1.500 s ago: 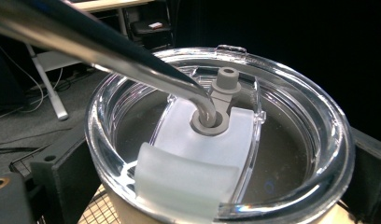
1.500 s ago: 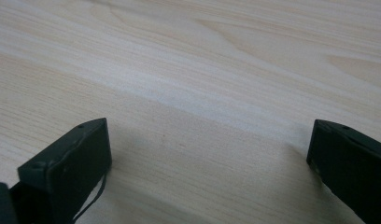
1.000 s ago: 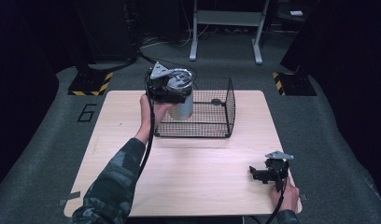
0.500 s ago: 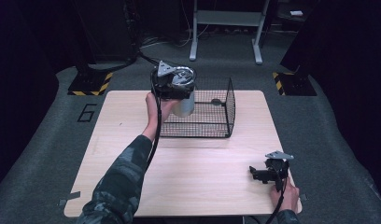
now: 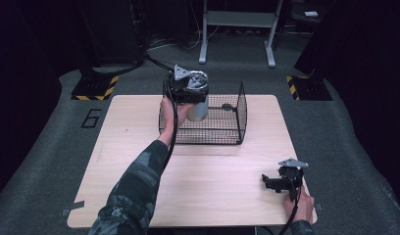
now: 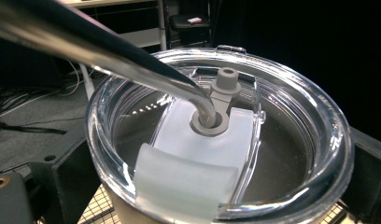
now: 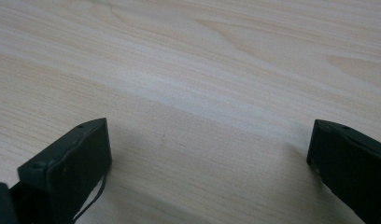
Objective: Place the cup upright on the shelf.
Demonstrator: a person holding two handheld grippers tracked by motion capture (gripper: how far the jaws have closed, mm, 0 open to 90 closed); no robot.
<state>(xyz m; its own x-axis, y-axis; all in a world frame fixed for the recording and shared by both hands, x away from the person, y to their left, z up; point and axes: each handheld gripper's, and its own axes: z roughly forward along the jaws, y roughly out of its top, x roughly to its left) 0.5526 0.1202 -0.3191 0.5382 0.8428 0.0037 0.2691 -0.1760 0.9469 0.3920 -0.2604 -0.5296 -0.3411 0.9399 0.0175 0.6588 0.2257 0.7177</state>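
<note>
A steel tumbler (image 5: 197,108) with a clear lid (image 6: 235,121) and a metal straw (image 6: 109,51) hangs over the left part of a black wire basket (image 5: 222,129). My left gripper (image 5: 187,88) is shut on the tumbler just under its rim, with a black jaw on each side of the cup in the left gripper view. My right gripper (image 5: 279,182) rests low on the wooden table (image 5: 139,147) near its front right corner. It is open, jaws wide apart, and bare wood lies between them in the right gripper view.
The basket stands at the back middle of the table. Beyond the table are a white metal stand (image 5: 237,29), black equipment bases with yellow-black striped edges (image 5: 97,88) and cables on a grey floor.
My left gripper has carried the tumbler a little to the right and farther over the basket. The right gripper has stayed where it was.
</note>
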